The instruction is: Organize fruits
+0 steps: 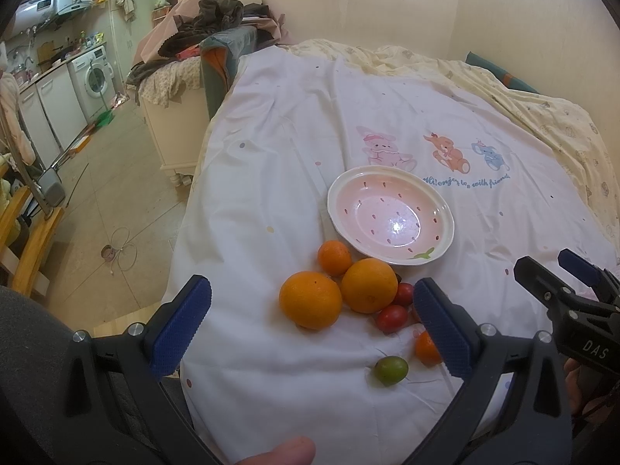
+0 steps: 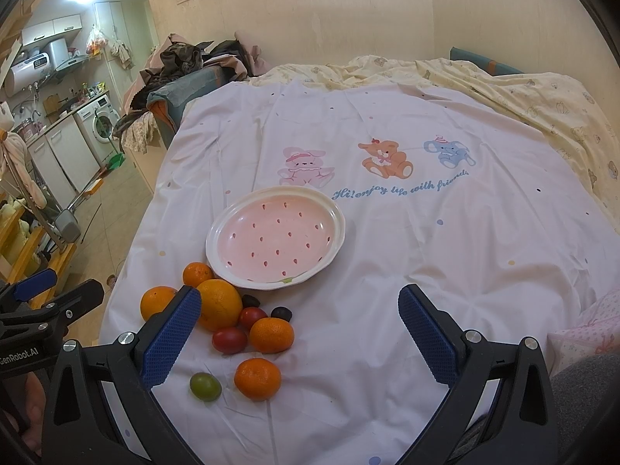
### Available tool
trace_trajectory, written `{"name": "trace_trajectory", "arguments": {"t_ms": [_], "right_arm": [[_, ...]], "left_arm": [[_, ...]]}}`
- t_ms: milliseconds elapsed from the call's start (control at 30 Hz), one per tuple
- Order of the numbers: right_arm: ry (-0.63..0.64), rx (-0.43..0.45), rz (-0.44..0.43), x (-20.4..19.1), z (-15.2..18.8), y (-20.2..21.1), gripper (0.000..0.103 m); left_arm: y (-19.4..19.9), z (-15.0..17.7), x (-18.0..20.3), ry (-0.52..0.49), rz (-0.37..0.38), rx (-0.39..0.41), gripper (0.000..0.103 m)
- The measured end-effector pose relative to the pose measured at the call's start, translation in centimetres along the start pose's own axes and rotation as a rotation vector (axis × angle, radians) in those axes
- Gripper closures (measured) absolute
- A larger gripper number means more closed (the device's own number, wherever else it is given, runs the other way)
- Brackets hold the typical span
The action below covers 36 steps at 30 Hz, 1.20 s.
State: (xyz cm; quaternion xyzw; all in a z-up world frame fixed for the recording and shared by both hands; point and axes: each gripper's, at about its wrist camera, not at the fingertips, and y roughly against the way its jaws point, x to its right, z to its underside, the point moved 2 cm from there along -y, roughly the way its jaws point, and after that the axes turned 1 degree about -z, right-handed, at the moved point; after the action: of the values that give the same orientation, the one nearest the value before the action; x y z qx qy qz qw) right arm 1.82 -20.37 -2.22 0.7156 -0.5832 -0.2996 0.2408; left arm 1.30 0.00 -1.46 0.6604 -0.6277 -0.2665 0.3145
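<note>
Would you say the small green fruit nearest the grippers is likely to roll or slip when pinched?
Probably: the green fruit looks round, smooth and glossy, so it may squirt from the pads. The soft, wrinkled sheet should damp rolling.

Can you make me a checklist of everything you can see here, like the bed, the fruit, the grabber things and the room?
Surface: white cartoon-print sheet spread over a bed.
Job's things: pink plate, nothing in it; oranges, large and small, red tomatoes, one green fruit, two dark fruits, all on the sheet beside the plate.
Clutter: nothing seen on the sheet.
Grippers: left gripper open, holding nothing; right gripper open, holding nothing.
Cables: a thin cord loop on the floor.
Surroundings: clothes pile, washing machine, kitchen counter.
</note>
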Motion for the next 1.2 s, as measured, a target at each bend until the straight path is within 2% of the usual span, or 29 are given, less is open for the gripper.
{"name": "trace_trajectory", "arguments": {"t_ms": [1200], "right_arm": [[-0.001, -0.003, 0.003, 0.0, 0.0, 0.0, 0.000]], "left_arm": [[0.1, 0.6, -1.0, 0.000, -0.002, -0.004, 0.000]]}}
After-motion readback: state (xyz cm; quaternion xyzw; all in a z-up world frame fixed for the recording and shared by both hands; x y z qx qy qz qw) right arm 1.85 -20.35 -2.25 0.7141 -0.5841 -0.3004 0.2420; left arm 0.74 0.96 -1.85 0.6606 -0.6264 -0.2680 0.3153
